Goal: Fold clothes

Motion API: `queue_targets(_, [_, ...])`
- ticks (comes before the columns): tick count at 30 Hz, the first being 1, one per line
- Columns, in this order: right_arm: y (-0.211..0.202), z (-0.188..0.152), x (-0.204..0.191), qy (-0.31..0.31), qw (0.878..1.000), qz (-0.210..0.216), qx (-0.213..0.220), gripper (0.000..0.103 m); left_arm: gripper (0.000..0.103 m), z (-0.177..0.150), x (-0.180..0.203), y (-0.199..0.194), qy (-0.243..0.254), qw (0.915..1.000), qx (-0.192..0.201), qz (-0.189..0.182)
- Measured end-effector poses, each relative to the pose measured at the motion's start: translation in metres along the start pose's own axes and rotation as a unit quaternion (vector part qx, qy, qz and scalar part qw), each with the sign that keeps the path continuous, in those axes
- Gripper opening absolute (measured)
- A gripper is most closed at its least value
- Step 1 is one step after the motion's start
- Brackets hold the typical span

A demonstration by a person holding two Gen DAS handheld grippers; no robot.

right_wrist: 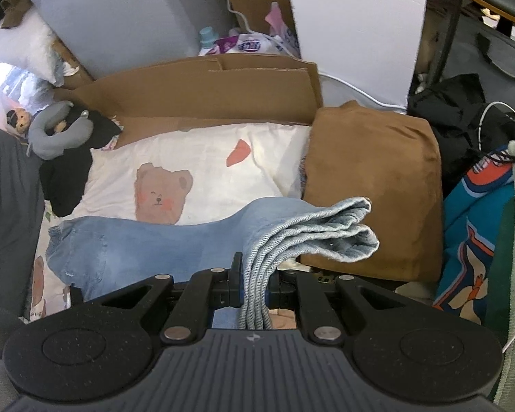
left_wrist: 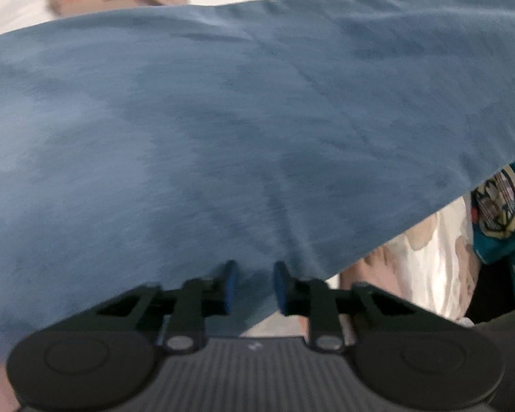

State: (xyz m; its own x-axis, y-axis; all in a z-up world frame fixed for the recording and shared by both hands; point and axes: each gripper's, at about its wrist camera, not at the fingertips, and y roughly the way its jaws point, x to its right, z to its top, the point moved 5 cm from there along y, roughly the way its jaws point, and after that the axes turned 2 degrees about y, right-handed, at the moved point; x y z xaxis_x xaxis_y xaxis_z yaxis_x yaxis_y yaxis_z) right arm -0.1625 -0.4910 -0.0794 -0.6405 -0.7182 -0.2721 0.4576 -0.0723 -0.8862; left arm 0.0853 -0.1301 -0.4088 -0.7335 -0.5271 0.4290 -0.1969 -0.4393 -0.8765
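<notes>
The right claw (right_wrist: 255, 283) is clamped on a bunched fold of the jeans (right_wrist: 147, 240): several layers of pale blue denim run down between its two fingers, and the pads press against them on both sides. Beyond the fingers, the doubled end of the denim juts out to the right, raised off the surface, just in front of a brown cushion (right_wrist: 370, 185). The rest of the jeans stretches away to the left and lies on a cream sheet printed with a bear (right_wrist: 189, 161), with cardboard (right_wrist: 206, 89) behind the sheet. In the left wrist view, which is blurred, the blue cloth fills nearly the whole frame directly ahead of the left claw (left_wrist: 255, 286). Its lower edge hangs into the narrow gap between the blue pads (left_wrist: 230, 285). The fingers stand close together, but whether they actually pinch the cloth cannot be told. A teal printed garment (left_wrist: 504, 213) lies at the right edge.
</notes>
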Motion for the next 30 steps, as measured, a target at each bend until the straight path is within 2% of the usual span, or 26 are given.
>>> queue_targets(4, [0.000,0.002,-0.016,-0.019,1.000,0.009,-0.003,0.009,0.013,0.005,0.003,0.009,0.011,0.9998,-0.009,-0.016])
queue_targets(11, [0.004,0.003,-0.027,-0.024,0.999,0.017,-0.015,0.009,0.012,0.015,-0.002,0.017,0.020,0.9994,-0.008,-0.026])
queue_targets(13, [0.006,0.003,-0.027,-0.022,0.999,0.018,-0.018,0.009,0.012,0.020,-0.005,0.018,0.023,0.9994,-0.006,-0.025])
queue_targets(19, [0.012,0.005,-0.029,-0.024,0.999,0.022,-0.021,0.009,0.002,0.037,-0.016,0.018,0.025,0.9994,0.005,-0.024])
queue_targets(25, [0.012,0.005,-0.038,-0.033,0.999,0.029,-0.024,0.009,0.002,0.058,-0.024,0.013,0.035,0.9990,0.020,-0.020])
queue_targets(30, [0.012,0.005,-0.039,-0.035,0.999,0.031,-0.022,0.009,0.002,0.075,-0.037,0.008,0.034,0.9988,0.036,-0.002])
